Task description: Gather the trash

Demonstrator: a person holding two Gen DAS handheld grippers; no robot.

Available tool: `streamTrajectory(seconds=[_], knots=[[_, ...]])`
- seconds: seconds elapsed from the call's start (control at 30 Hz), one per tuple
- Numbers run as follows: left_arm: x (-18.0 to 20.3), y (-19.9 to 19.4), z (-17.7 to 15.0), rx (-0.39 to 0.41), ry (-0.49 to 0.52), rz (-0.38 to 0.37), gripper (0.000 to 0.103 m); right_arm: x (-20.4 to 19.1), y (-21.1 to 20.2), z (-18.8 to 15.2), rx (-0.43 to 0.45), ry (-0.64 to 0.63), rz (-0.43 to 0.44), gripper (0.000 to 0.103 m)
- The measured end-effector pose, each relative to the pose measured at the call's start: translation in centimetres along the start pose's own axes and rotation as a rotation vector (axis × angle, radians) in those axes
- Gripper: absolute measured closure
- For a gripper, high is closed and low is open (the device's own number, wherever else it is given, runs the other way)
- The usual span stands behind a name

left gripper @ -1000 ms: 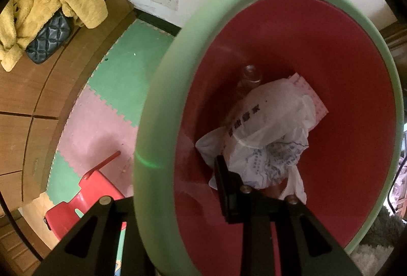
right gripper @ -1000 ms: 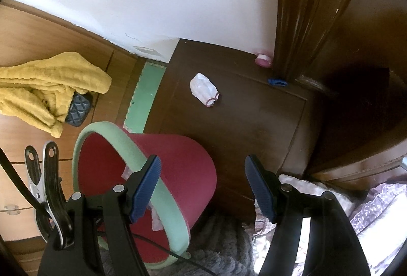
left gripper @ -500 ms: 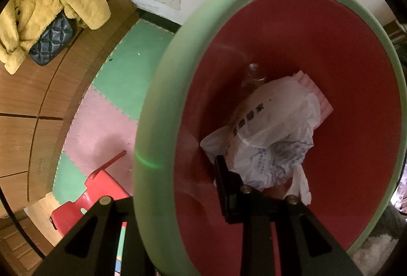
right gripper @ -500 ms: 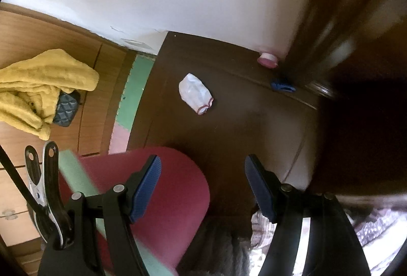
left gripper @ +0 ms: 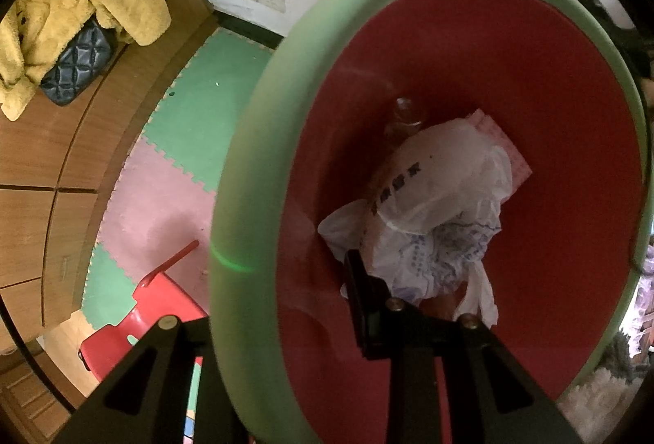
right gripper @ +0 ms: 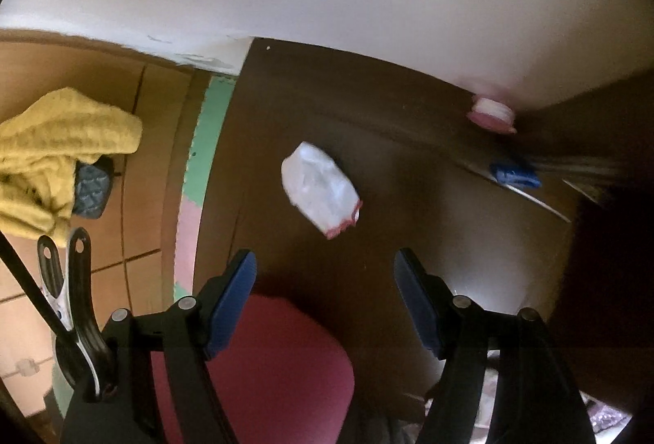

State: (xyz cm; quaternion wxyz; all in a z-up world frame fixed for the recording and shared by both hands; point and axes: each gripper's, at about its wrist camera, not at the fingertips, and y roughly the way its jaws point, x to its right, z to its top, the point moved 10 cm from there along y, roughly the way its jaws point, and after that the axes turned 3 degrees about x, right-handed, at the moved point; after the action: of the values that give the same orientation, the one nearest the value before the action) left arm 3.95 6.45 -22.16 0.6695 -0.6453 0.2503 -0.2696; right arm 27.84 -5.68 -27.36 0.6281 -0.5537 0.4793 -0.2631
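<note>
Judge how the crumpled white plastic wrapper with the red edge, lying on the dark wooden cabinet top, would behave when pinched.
The crumpled white plastic wrapper with the red edge looks thin and creased, so it would probably collapse between the pads. It seems empty and light, so a nudge may skid it across the smooth dark wooden cabinet top. Lying flat, it should not roll.

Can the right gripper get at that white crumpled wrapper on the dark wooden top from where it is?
Probably yes. The right gripper is open and aimed down at the white wrapper, which lies alone on the dark wooden top. Nothing sits between them; the red bin stays below.
</note>
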Motion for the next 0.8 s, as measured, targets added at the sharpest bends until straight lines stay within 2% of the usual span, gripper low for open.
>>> streamTrajectory(seconds=[0.23,0.4,0.5,0.73,0.8], knots=[[0.0,0.2,-0.1,-0.022,-0.007,-0.015,0.077,0.4,5.0,2.6,-0.040,-0.032,-0.042,0.032],[0.0,0.2,-0.2,-0.034,0.008,0.001,0.077,1.1,9.0,2.2,-0.143,-0.025,-0.107,0.032],[0.0,0.2,-0.2,-0.020,0.007,-0.004,0.077,1.3,10.3,1.7,-0.164,-0.026,-0.124,0.030],[-0.1,0.3,-0.1,-0.016,0.014,-0.006,0.077,0.5,10.4,2.1,-0.115,-0.030,-0.175,0.029],[-0.2,0.3,-0.1,-0.020,0.026,-0.001,0.077,0.2,10.6,1.9,-0.110,-0.077,-0.225,0.032]])
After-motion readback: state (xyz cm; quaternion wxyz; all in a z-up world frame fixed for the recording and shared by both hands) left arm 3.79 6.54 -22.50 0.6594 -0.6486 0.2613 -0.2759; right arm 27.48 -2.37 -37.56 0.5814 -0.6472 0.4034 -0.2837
